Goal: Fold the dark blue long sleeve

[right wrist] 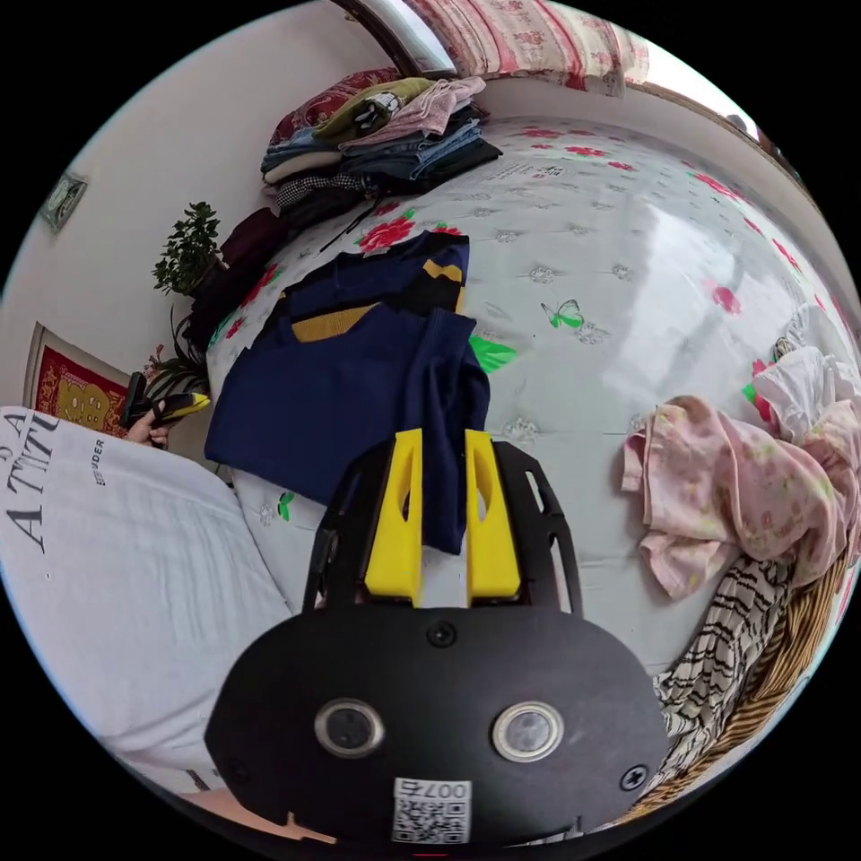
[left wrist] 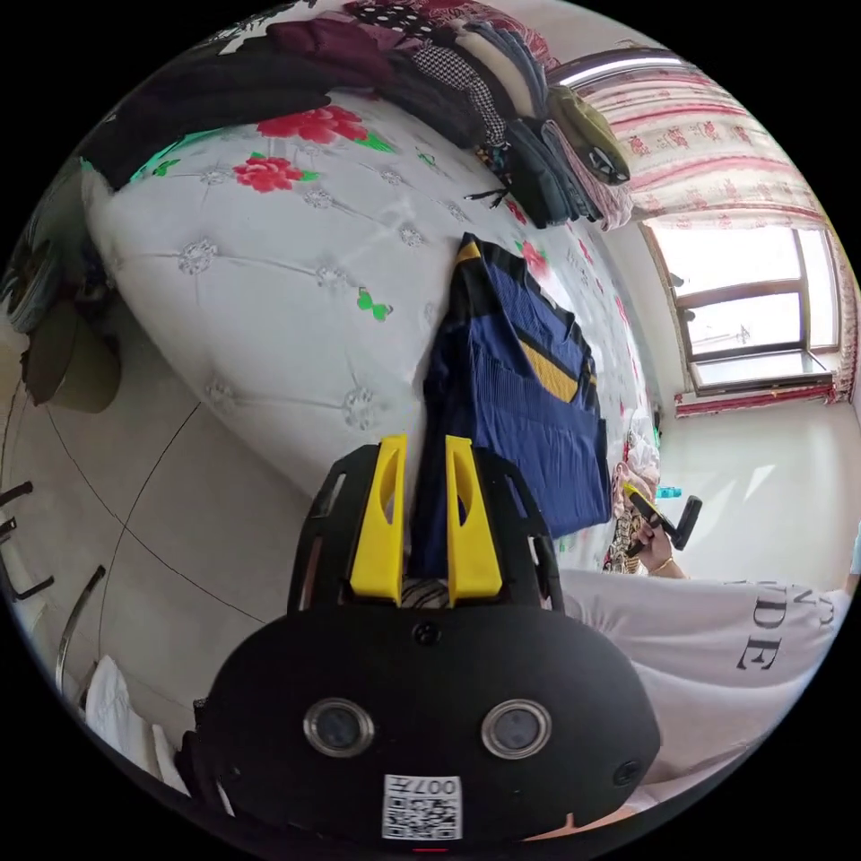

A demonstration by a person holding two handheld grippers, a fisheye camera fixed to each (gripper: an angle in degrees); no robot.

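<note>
The dark blue long sleeve [left wrist: 529,404] with yellow and black bands lies spread on the flowered white bed [left wrist: 296,296]. My left gripper [left wrist: 423,516] has its yellow jaws close together with the garment's near edge pinched and raised between them. In the right gripper view the long sleeve [right wrist: 341,386] lies flat, while a strip of it is drawn up into my right gripper [right wrist: 441,516], whose jaws press on it. The right gripper [left wrist: 647,516] sits in a hand at the garment's far corner. The left gripper [right wrist: 175,408] is at the opposite edge.
A stack of folded clothes [right wrist: 386,134] stands at the far end of the bed. Loose pink and white garments [right wrist: 744,484] lie beside a wicker basket [right wrist: 798,646]. The person's white shirt [right wrist: 108,556] is close by. A plant [right wrist: 188,251] and tiled floor [left wrist: 161,502] flank the bed.
</note>
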